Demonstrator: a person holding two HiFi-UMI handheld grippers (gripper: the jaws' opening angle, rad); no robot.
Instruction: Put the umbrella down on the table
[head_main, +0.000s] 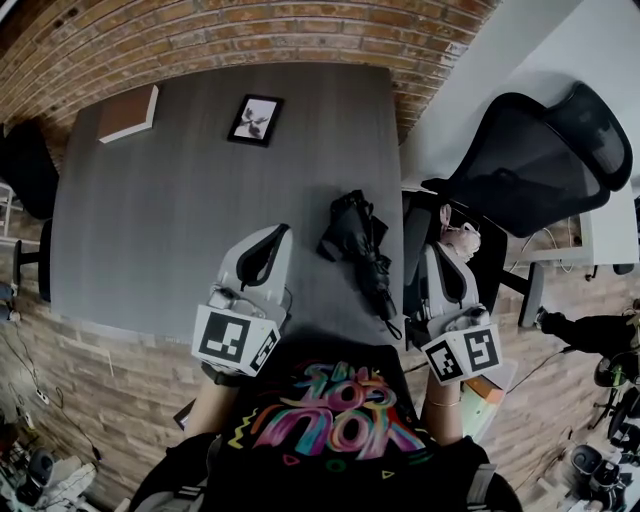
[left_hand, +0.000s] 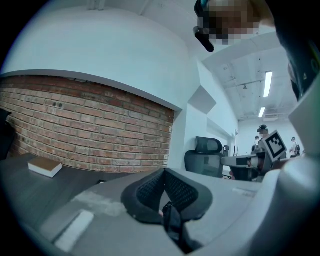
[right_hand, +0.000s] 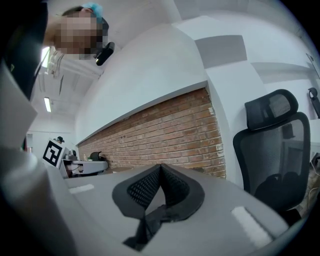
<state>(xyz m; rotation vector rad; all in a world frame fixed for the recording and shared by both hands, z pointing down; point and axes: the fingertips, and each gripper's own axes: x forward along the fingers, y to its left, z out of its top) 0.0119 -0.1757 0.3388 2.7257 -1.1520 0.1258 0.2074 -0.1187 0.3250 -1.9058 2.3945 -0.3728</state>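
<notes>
We look down on a grey table (head_main: 180, 200). The black umbrella (head_main: 358, 245) lies folded on it, right of the middle of the head view and close to the table's right edge. Its thin end points down toward the near edge.

Our left claw (head_main: 281, 232) is in the lower middle of the head view, just left of the umbrella, and does not touch it. In the left gripper view the left claw (left_hand: 164, 171) has its two black pads pressed tip to tip, with nothing between them.

Our right claw (head_main: 437, 256) is just right of the umbrella, past the table's edge. In the right gripper view the right claw (right_hand: 160, 167) is squeezed together at the tip too, and it holds nothing.

A book (head_main: 127, 113) lies in the upper left corner of the table. A small framed picture (head_main: 255, 120) lies near it. A black chair (head_main: 540, 155) stands at the upper right.
</notes>
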